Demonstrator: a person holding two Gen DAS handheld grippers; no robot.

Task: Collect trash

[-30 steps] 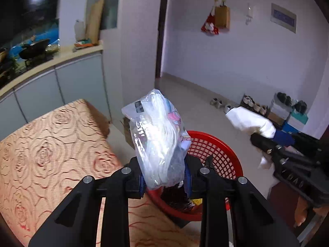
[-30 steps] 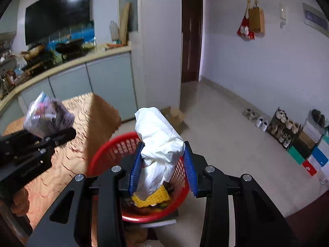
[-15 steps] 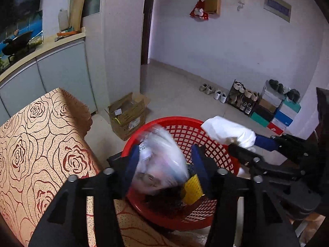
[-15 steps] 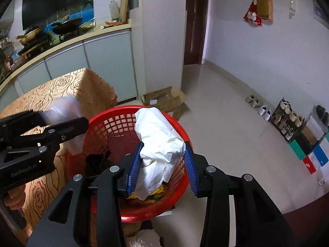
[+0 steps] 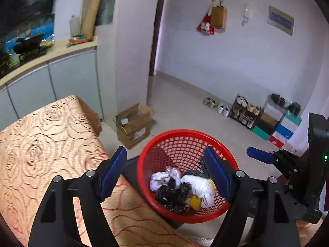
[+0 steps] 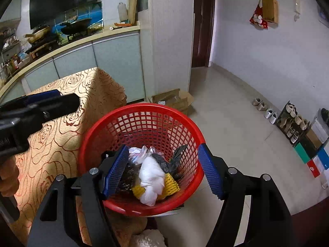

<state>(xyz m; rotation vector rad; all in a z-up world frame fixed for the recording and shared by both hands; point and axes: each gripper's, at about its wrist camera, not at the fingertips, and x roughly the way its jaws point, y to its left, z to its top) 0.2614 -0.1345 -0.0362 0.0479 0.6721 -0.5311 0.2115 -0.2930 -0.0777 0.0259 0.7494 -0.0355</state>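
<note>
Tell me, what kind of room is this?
Probably a home kitchen opening onto an entryway. A wok sits on a stove by the counter cabinets, shoes on a rack line the wall, and a red basket holds trash.

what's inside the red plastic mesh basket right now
Inside the red plastic mesh basket: a crumpled white paper wad, yellow foam netting, black plastic bags and a clear plastic bag. Anything beneath that pile is covered.
</note>
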